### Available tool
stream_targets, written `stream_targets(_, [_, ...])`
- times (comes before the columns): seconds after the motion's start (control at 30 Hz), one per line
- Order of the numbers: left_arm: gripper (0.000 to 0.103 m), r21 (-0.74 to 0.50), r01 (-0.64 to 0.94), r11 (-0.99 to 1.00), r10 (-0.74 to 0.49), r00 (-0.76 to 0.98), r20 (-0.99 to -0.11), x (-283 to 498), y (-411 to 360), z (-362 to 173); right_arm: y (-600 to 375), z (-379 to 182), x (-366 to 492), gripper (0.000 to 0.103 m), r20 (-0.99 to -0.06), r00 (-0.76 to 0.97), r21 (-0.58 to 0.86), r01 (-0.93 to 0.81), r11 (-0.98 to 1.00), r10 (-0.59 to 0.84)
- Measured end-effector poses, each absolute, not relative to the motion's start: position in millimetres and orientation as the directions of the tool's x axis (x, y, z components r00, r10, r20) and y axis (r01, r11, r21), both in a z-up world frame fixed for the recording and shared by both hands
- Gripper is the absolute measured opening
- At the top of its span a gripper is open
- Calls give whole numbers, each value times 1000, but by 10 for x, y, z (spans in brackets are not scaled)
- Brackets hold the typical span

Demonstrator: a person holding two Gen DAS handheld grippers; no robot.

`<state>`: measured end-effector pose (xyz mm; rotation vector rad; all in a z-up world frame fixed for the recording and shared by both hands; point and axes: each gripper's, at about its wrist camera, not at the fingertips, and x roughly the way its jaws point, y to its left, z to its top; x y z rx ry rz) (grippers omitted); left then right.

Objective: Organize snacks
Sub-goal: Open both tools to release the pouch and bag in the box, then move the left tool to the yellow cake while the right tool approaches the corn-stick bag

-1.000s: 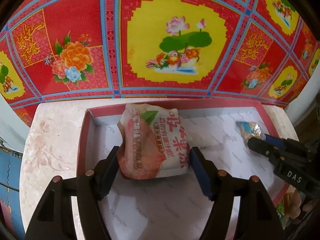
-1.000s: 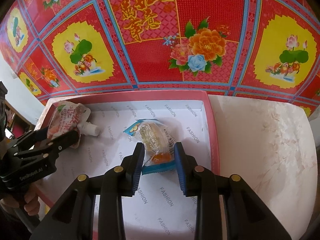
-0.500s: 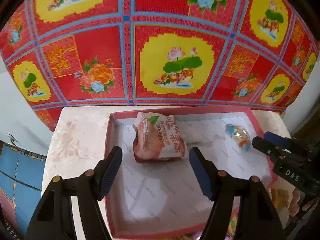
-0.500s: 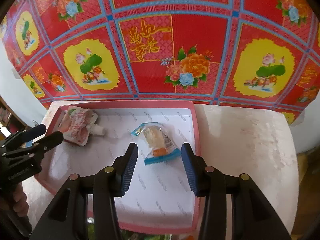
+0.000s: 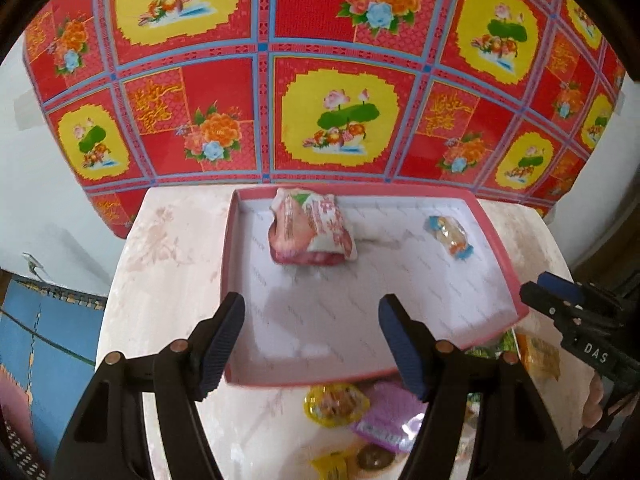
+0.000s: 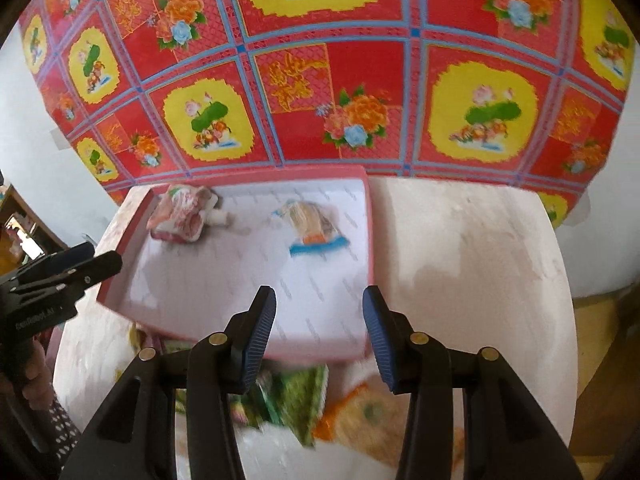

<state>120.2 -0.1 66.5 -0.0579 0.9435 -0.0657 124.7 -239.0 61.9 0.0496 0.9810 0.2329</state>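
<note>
A pink-rimmed tray (image 5: 304, 381) with a white lining lies on the table. A pink and white drink pouch (image 5: 312, 232) rests at its far left, and a clear snack packet with blue ends (image 5: 450, 236) at its far right. My left gripper (image 5: 312, 336) hovers open over the tray's near edge, with nothing between its fingers. In the right wrist view the pouch (image 6: 182, 216) and the packet (image 6: 316, 228) lie in the tray (image 6: 370, 240). My right gripper (image 6: 320, 328) stands open and empty above the tray's near right corner.
Loose snacks lie on the pale marbled table (image 5: 168, 272) in front of the tray: a yellow packet (image 5: 336, 400), a purple one (image 5: 390, 420), a green one (image 6: 288, 400) and an orange one (image 6: 368, 412). A red floral cloth (image 5: 340, 80) hangs behind.
Both grippers have drawn back and up from the tray. The right jaws opened off the clear packet, which stays in the tray. The pouch, once between the left jaws, now lies ahead of them.
</note>
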Motion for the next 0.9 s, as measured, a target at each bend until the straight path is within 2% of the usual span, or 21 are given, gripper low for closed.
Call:
stream_targets(0.53, [73,-90,53,995,-104,542,-834,725,-9,472,-2876,416,716,47,-846,504,125,-124,984,171])
stream_targets(0.67, [73,-95,56,994,-110,529,-841,655,11,418,-2968,344,663,54,-848,501,136,-106,985,172])
stream_targets(0.9, [73,-94,63,994,-113,507,-855,519,40,332,-2915,304,550,56,-838,504,149,-155,977,208])
